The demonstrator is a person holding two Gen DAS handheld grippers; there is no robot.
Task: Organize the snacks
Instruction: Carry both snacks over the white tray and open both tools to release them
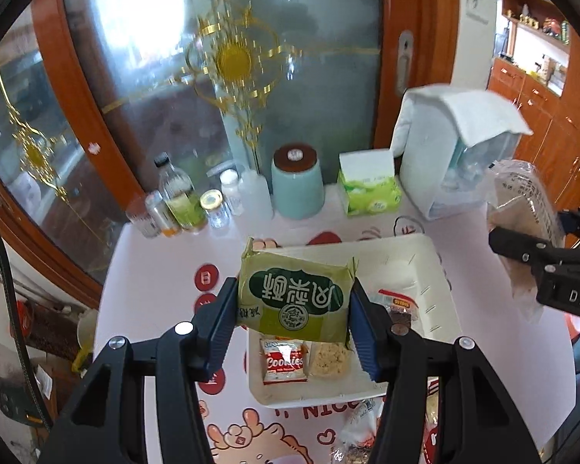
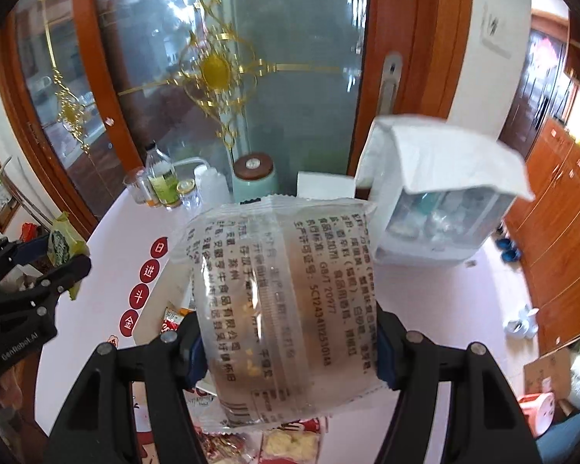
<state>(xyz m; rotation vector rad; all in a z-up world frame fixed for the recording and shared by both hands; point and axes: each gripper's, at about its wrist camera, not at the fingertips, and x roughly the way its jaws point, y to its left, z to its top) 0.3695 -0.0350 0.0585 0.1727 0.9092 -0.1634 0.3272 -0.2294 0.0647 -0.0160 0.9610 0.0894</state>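
Both grippers are up off the table, each with a snack. The left gripper (image 1: 294, 305) has its blue pads pressed against the two sides of a green pastry packet (image 1: 295, 295), held above the white tray (image 1: 437, 270). Below it in the tray lie a red Cookies packet (image 1: 284, 361), a pale crumbly snack (image 1: 330, 359) just beside it, and a dark-wrapped bar (image 1: 400, 309) nearer the tray's right wall. The right gripper (image 2: 290, 352) is clamped on a clear printed snack bag (image 2: 286, 309), lifted above the table. At the table's far edge stand a teal canister (image 1: 297, 185), a green tissue box (image 1: 369, 185) and some bottles (image 1: 181, 197).
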